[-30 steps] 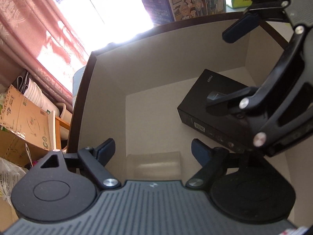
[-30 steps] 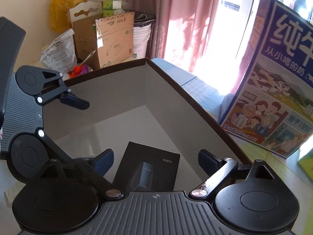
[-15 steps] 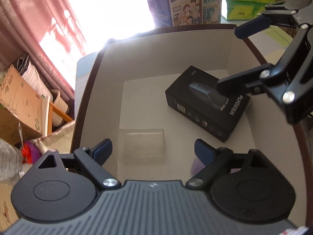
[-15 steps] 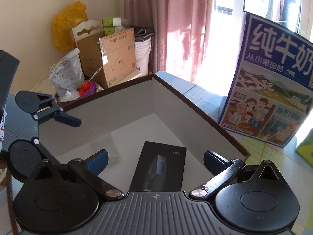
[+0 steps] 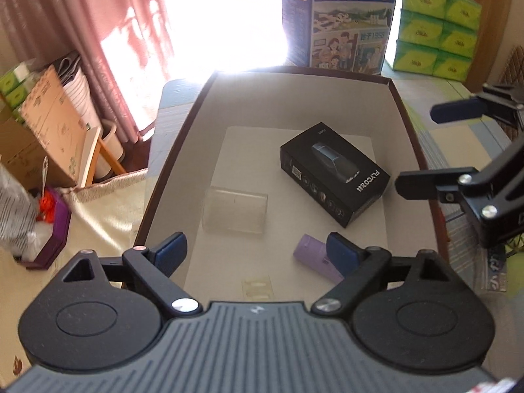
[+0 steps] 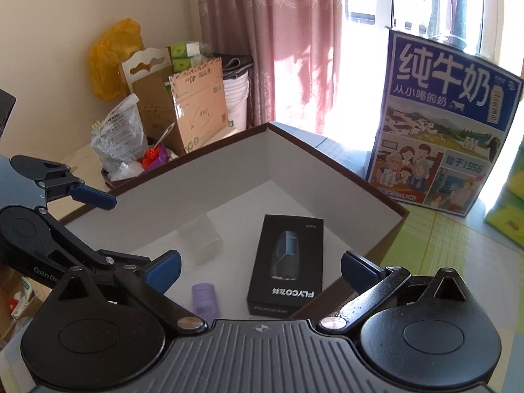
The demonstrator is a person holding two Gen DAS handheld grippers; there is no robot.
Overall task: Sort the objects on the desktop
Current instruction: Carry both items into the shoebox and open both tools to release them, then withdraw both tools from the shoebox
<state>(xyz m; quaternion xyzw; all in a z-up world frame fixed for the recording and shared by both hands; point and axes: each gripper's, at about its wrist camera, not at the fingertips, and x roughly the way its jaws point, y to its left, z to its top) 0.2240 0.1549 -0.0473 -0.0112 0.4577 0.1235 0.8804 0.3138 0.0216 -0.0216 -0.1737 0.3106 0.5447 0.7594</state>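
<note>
FLYCO shaver box, black, lay flat on the floor of the brown-rimmed storage box, with a clear plastic case beside it and a lilac tube nearer the cameras. Left gripper and right gripper both hung above the storage box, jaws spread wide and pinching nothing. Behind stood a blue milk carton.
</note>
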